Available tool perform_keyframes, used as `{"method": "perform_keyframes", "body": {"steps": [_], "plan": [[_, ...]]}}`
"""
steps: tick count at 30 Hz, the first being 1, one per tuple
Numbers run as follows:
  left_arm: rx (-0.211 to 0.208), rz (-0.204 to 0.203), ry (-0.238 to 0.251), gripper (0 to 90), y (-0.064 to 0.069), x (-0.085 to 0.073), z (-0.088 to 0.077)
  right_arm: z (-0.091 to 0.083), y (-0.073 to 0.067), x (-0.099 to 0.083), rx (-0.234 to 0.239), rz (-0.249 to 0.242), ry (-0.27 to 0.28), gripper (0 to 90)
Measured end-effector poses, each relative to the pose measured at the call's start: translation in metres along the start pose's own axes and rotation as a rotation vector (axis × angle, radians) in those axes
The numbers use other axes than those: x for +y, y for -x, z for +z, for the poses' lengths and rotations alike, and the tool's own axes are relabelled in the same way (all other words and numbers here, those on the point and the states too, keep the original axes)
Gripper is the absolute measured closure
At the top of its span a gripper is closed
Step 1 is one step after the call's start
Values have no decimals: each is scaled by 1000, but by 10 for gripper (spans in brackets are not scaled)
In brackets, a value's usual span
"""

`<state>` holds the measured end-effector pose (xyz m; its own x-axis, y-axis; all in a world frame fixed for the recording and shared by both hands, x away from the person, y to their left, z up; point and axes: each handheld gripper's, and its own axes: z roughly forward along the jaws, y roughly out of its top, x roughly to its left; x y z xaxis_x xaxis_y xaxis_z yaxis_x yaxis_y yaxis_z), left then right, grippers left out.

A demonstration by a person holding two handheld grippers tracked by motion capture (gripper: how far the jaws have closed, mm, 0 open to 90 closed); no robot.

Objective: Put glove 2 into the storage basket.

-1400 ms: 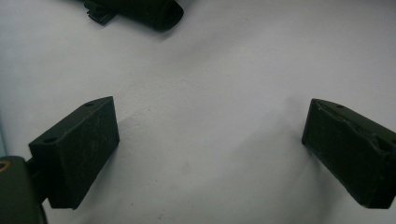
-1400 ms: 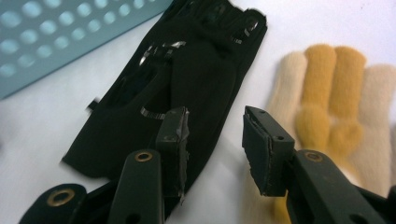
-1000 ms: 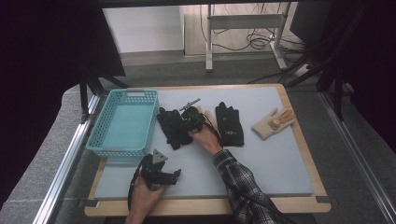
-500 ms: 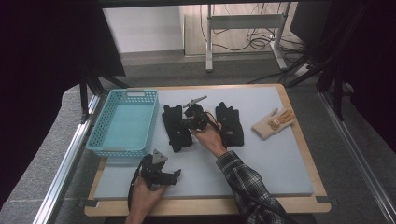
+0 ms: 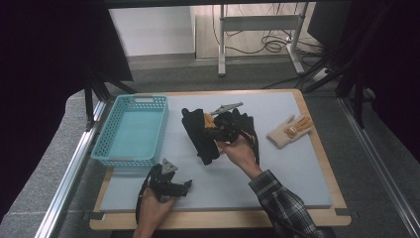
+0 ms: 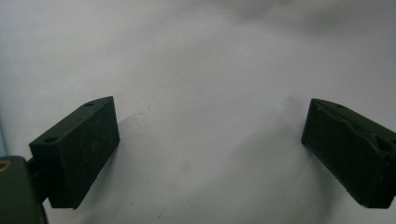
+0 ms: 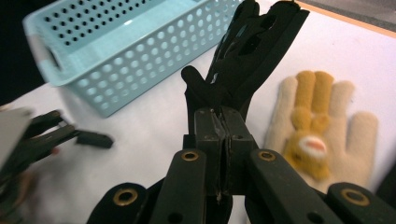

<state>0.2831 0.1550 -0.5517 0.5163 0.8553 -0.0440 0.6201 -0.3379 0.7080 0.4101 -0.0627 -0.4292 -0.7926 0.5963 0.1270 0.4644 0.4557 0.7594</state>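
High view: blue-grey mat (image 5: pixel 297 173) on a wooden table, light blue basket (image 5: pixel 131 131) at left w/ nothing in it. Right gripper (image 5: pixel 224 124) is up off the mat at centre, w/ a black glove (image 5: pixel 198 136) hanging from it, cuff end dangling low toward the mat. A second black glove (image 5: pixel 250 131) lies just behind the right hand. Cream glove (image 5: pixel 288 130) w/ yellow-orange trim lies well apart on the right side. Left gripper (image 5: pixel 184 184) sits low near the front edge, not touching any glove.

Left gripper view: jaws stand wide apart, nothing btwn them, just bare mat below.

Right gripper view: jaws have just been closing and are now pinched together on the black glove's fabric; glove's fingers (image 7: pixel 254 42) stick up beyond the tips. Basket (image 7: pixel 135 51) beyond at left, cream glove (image 7: pixel 322 126) at right w/ a small yellow character figure on the palm.

Progress, as I judge it: early. Basket holds nothing yet, 1 black glove picked up and in the air, prob headed for the basket. Left to do: drop it in, then the other black glove and the cream one.

Writing/brands: none readable on gloves, basket or grippers
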Motion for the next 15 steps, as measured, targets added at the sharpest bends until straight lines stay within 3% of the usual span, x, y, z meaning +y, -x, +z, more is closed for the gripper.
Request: {"method": "perform_keyframes", "body": {"steps": [4, 5, 8, 10, 14, 15], "plan": [[1, -4, 1, 44, 0, 0, 0, -20, -5, -8, -2, -3, 9, 862], [0, -5, 3, 44, 0, 0, 0, -32, -8, -16, -7, -4, 3, 862], [0, -4, 3, 44, 0, 0, 0, -42, -10, -25, -4, 7, -1, 862], [-1, -7, 3, 44, 0, 0, 0, -57, -12, -42, 2, 27, -7, 862], [0, -2, 1, 45, 0, 0, 0, -69, -14, -60, 3, 46, -13, 861], [0, -2, 1, 45, 0, 0, 0, -75, -14, -75, 3, 61, -16, 861]]}}
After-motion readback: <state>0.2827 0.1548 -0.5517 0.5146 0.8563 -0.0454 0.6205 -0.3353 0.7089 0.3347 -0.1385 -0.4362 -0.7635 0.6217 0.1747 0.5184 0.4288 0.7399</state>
